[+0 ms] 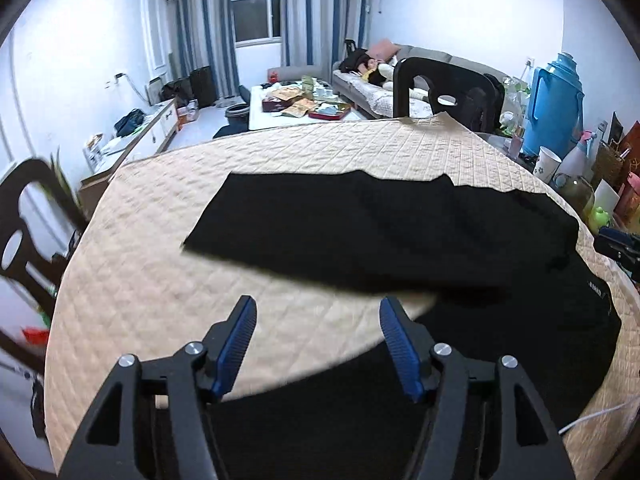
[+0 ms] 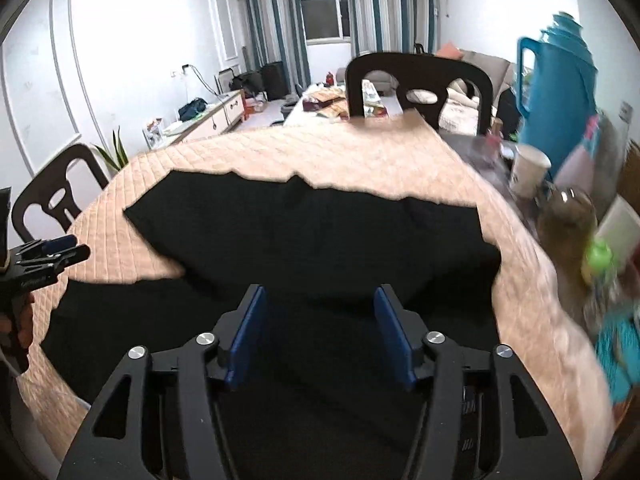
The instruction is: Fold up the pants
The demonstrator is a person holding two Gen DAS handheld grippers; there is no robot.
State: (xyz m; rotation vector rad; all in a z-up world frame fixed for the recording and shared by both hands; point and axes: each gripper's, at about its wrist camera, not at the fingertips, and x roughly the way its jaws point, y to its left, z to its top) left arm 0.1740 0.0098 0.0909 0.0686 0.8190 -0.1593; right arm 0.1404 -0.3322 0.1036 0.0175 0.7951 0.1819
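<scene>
Black pants (image 1: pixel 380 236) lie flat on a table covered with a beige quilted cloth (image 1: pixel 168 280); one leg stretches to the left and the wider part runs toward the near edge at the right. They also show in the right wrist view (image 2: pixel 320 232). My left gripper (image 1: pixel 318 322) is open and empty, above the cloth just left of the near part of the pants. My right gripper (image 2: pixel 320 312) is open and empty, above the near part of the pants. The left gripper shows at the left edge of the right wrist view (image 2: pixel 48 258), and the right gripper at the right edge of the left wrist view (image 1: pixel 620 246).
A blue thermos (image 1: pixel 556 108), a paper cup (image 1: pixel 546 164), a glass jar (image 2: pixel 568 220) and other small items crowd the table's right side. Dark chairs stand at the far edge (image 1: pixel 444 84) and at the left (image 1: pixel 28 220). A white cable (image 1: pixel 592 416) lies at the near right.
</scene>
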